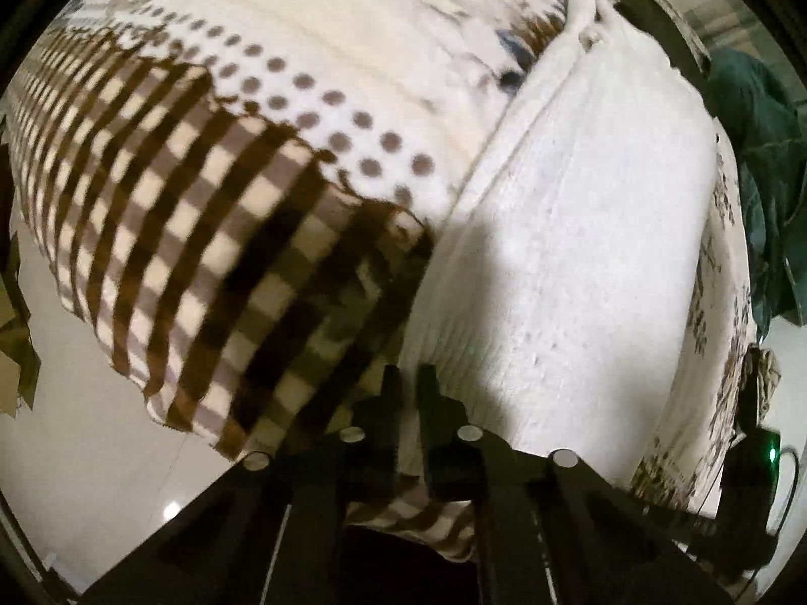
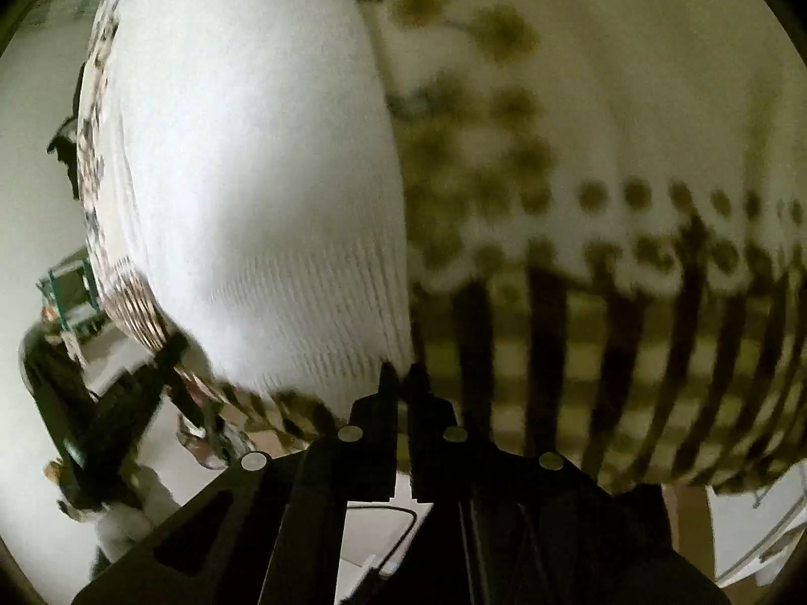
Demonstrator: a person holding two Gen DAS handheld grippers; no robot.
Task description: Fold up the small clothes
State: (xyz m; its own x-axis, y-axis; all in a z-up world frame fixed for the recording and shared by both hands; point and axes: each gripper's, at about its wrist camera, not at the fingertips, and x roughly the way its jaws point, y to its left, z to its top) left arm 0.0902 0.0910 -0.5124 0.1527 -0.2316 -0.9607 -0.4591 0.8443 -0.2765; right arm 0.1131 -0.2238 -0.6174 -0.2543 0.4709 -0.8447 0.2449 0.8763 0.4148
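A white knit garment (image 1: pixel 580 252) lies flat on a blanket with brown checks and dots (image 1: pixel 202 212). Its ribbed hem faces me. My left gripper (image 1: pixel 408 378) points steeply down at the hem's left end, its jaws shut on the white knit there. In the right wrist view the same garment (image 2: pixel 252 176) fills the left half. My right gripper (image 2: pixel 402 373) is shut on the hem's right corner, where the rib meets the blurred checked blanket (image 2: pixel 605 353).
A dark green cloth (image 1: pixel 756 161) is bunched beyond the blanket's right side. A black device with a green light (image 1: pixel 761 448) sits by the blanket's lower right edge. A blurred dark shape (image 2: pixel 126 403) stands at the hem's far corner. Pale floor (image 1: pixel 101 454) lies below the blanket's edge.
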